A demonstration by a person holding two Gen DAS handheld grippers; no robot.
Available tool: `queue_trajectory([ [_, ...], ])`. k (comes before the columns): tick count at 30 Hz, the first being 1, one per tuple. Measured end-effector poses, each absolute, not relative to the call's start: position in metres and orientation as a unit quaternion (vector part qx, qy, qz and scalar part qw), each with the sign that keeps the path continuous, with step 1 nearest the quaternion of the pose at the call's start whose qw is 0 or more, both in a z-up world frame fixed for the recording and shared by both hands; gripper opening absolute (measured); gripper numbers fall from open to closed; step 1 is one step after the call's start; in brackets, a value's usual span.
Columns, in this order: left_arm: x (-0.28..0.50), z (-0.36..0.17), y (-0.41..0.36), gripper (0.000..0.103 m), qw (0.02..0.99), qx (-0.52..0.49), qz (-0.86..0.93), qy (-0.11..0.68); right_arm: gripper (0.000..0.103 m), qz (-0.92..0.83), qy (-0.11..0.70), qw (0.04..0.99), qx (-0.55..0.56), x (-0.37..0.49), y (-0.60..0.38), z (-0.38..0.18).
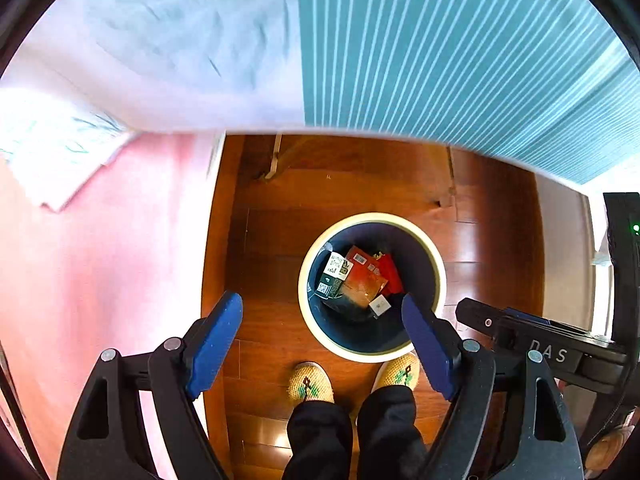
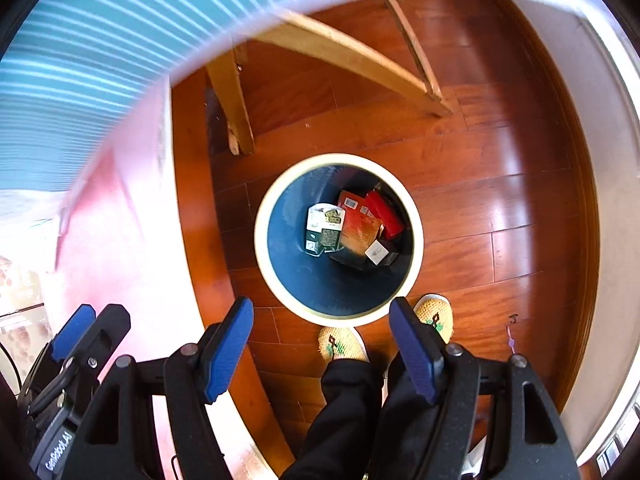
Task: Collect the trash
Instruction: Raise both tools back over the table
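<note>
Both grippers' fingers, left (image 1: 322,336) and right (image 2: 321,342), spread wide and empty (above the bin (image 2: 264,216)).

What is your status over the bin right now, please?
Left gripper open, empty. Right gripper open, empty. Bin on floor, boxes inside. Slippers beside bin, nothing blocking.

Black tongs (image 1: 322,314), blue pads (image 1: 214,346), silver screws; black trousers (image 1: 320,436), woven slippers (image 1: 310,384).
</note>
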State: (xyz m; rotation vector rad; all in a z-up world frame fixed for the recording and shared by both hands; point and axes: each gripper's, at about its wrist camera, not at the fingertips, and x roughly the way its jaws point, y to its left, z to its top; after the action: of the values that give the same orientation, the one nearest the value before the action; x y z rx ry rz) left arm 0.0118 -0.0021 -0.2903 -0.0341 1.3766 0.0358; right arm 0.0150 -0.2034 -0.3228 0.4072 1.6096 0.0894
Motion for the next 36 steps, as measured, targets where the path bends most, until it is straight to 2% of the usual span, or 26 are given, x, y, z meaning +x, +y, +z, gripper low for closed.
queue_trajectory([
  [14, 0.002, -0.124, 0.003, 0.081, 0.836, -0.016, -0.021, 0.548, 0.071, 0.056, 0.633, 0.751, 0.179, -0.011, -0.200, -0.155],
  [29, 0.018, 0.045, 0.005, 0.081, 0.895, -0.005, -0.075, 0.439, 0.071, 0.033, 0.464, 0.874, 0.137, 0.006, -0.192, 0.041],
  [36, 0.018, 0.103, 0.001, 0.080, 0.924, 0.019, -0.085, 0.373, 0.071, 0.047, 0.407, 0.906, 0.104, 0.007, -0.168, 0.093],
])
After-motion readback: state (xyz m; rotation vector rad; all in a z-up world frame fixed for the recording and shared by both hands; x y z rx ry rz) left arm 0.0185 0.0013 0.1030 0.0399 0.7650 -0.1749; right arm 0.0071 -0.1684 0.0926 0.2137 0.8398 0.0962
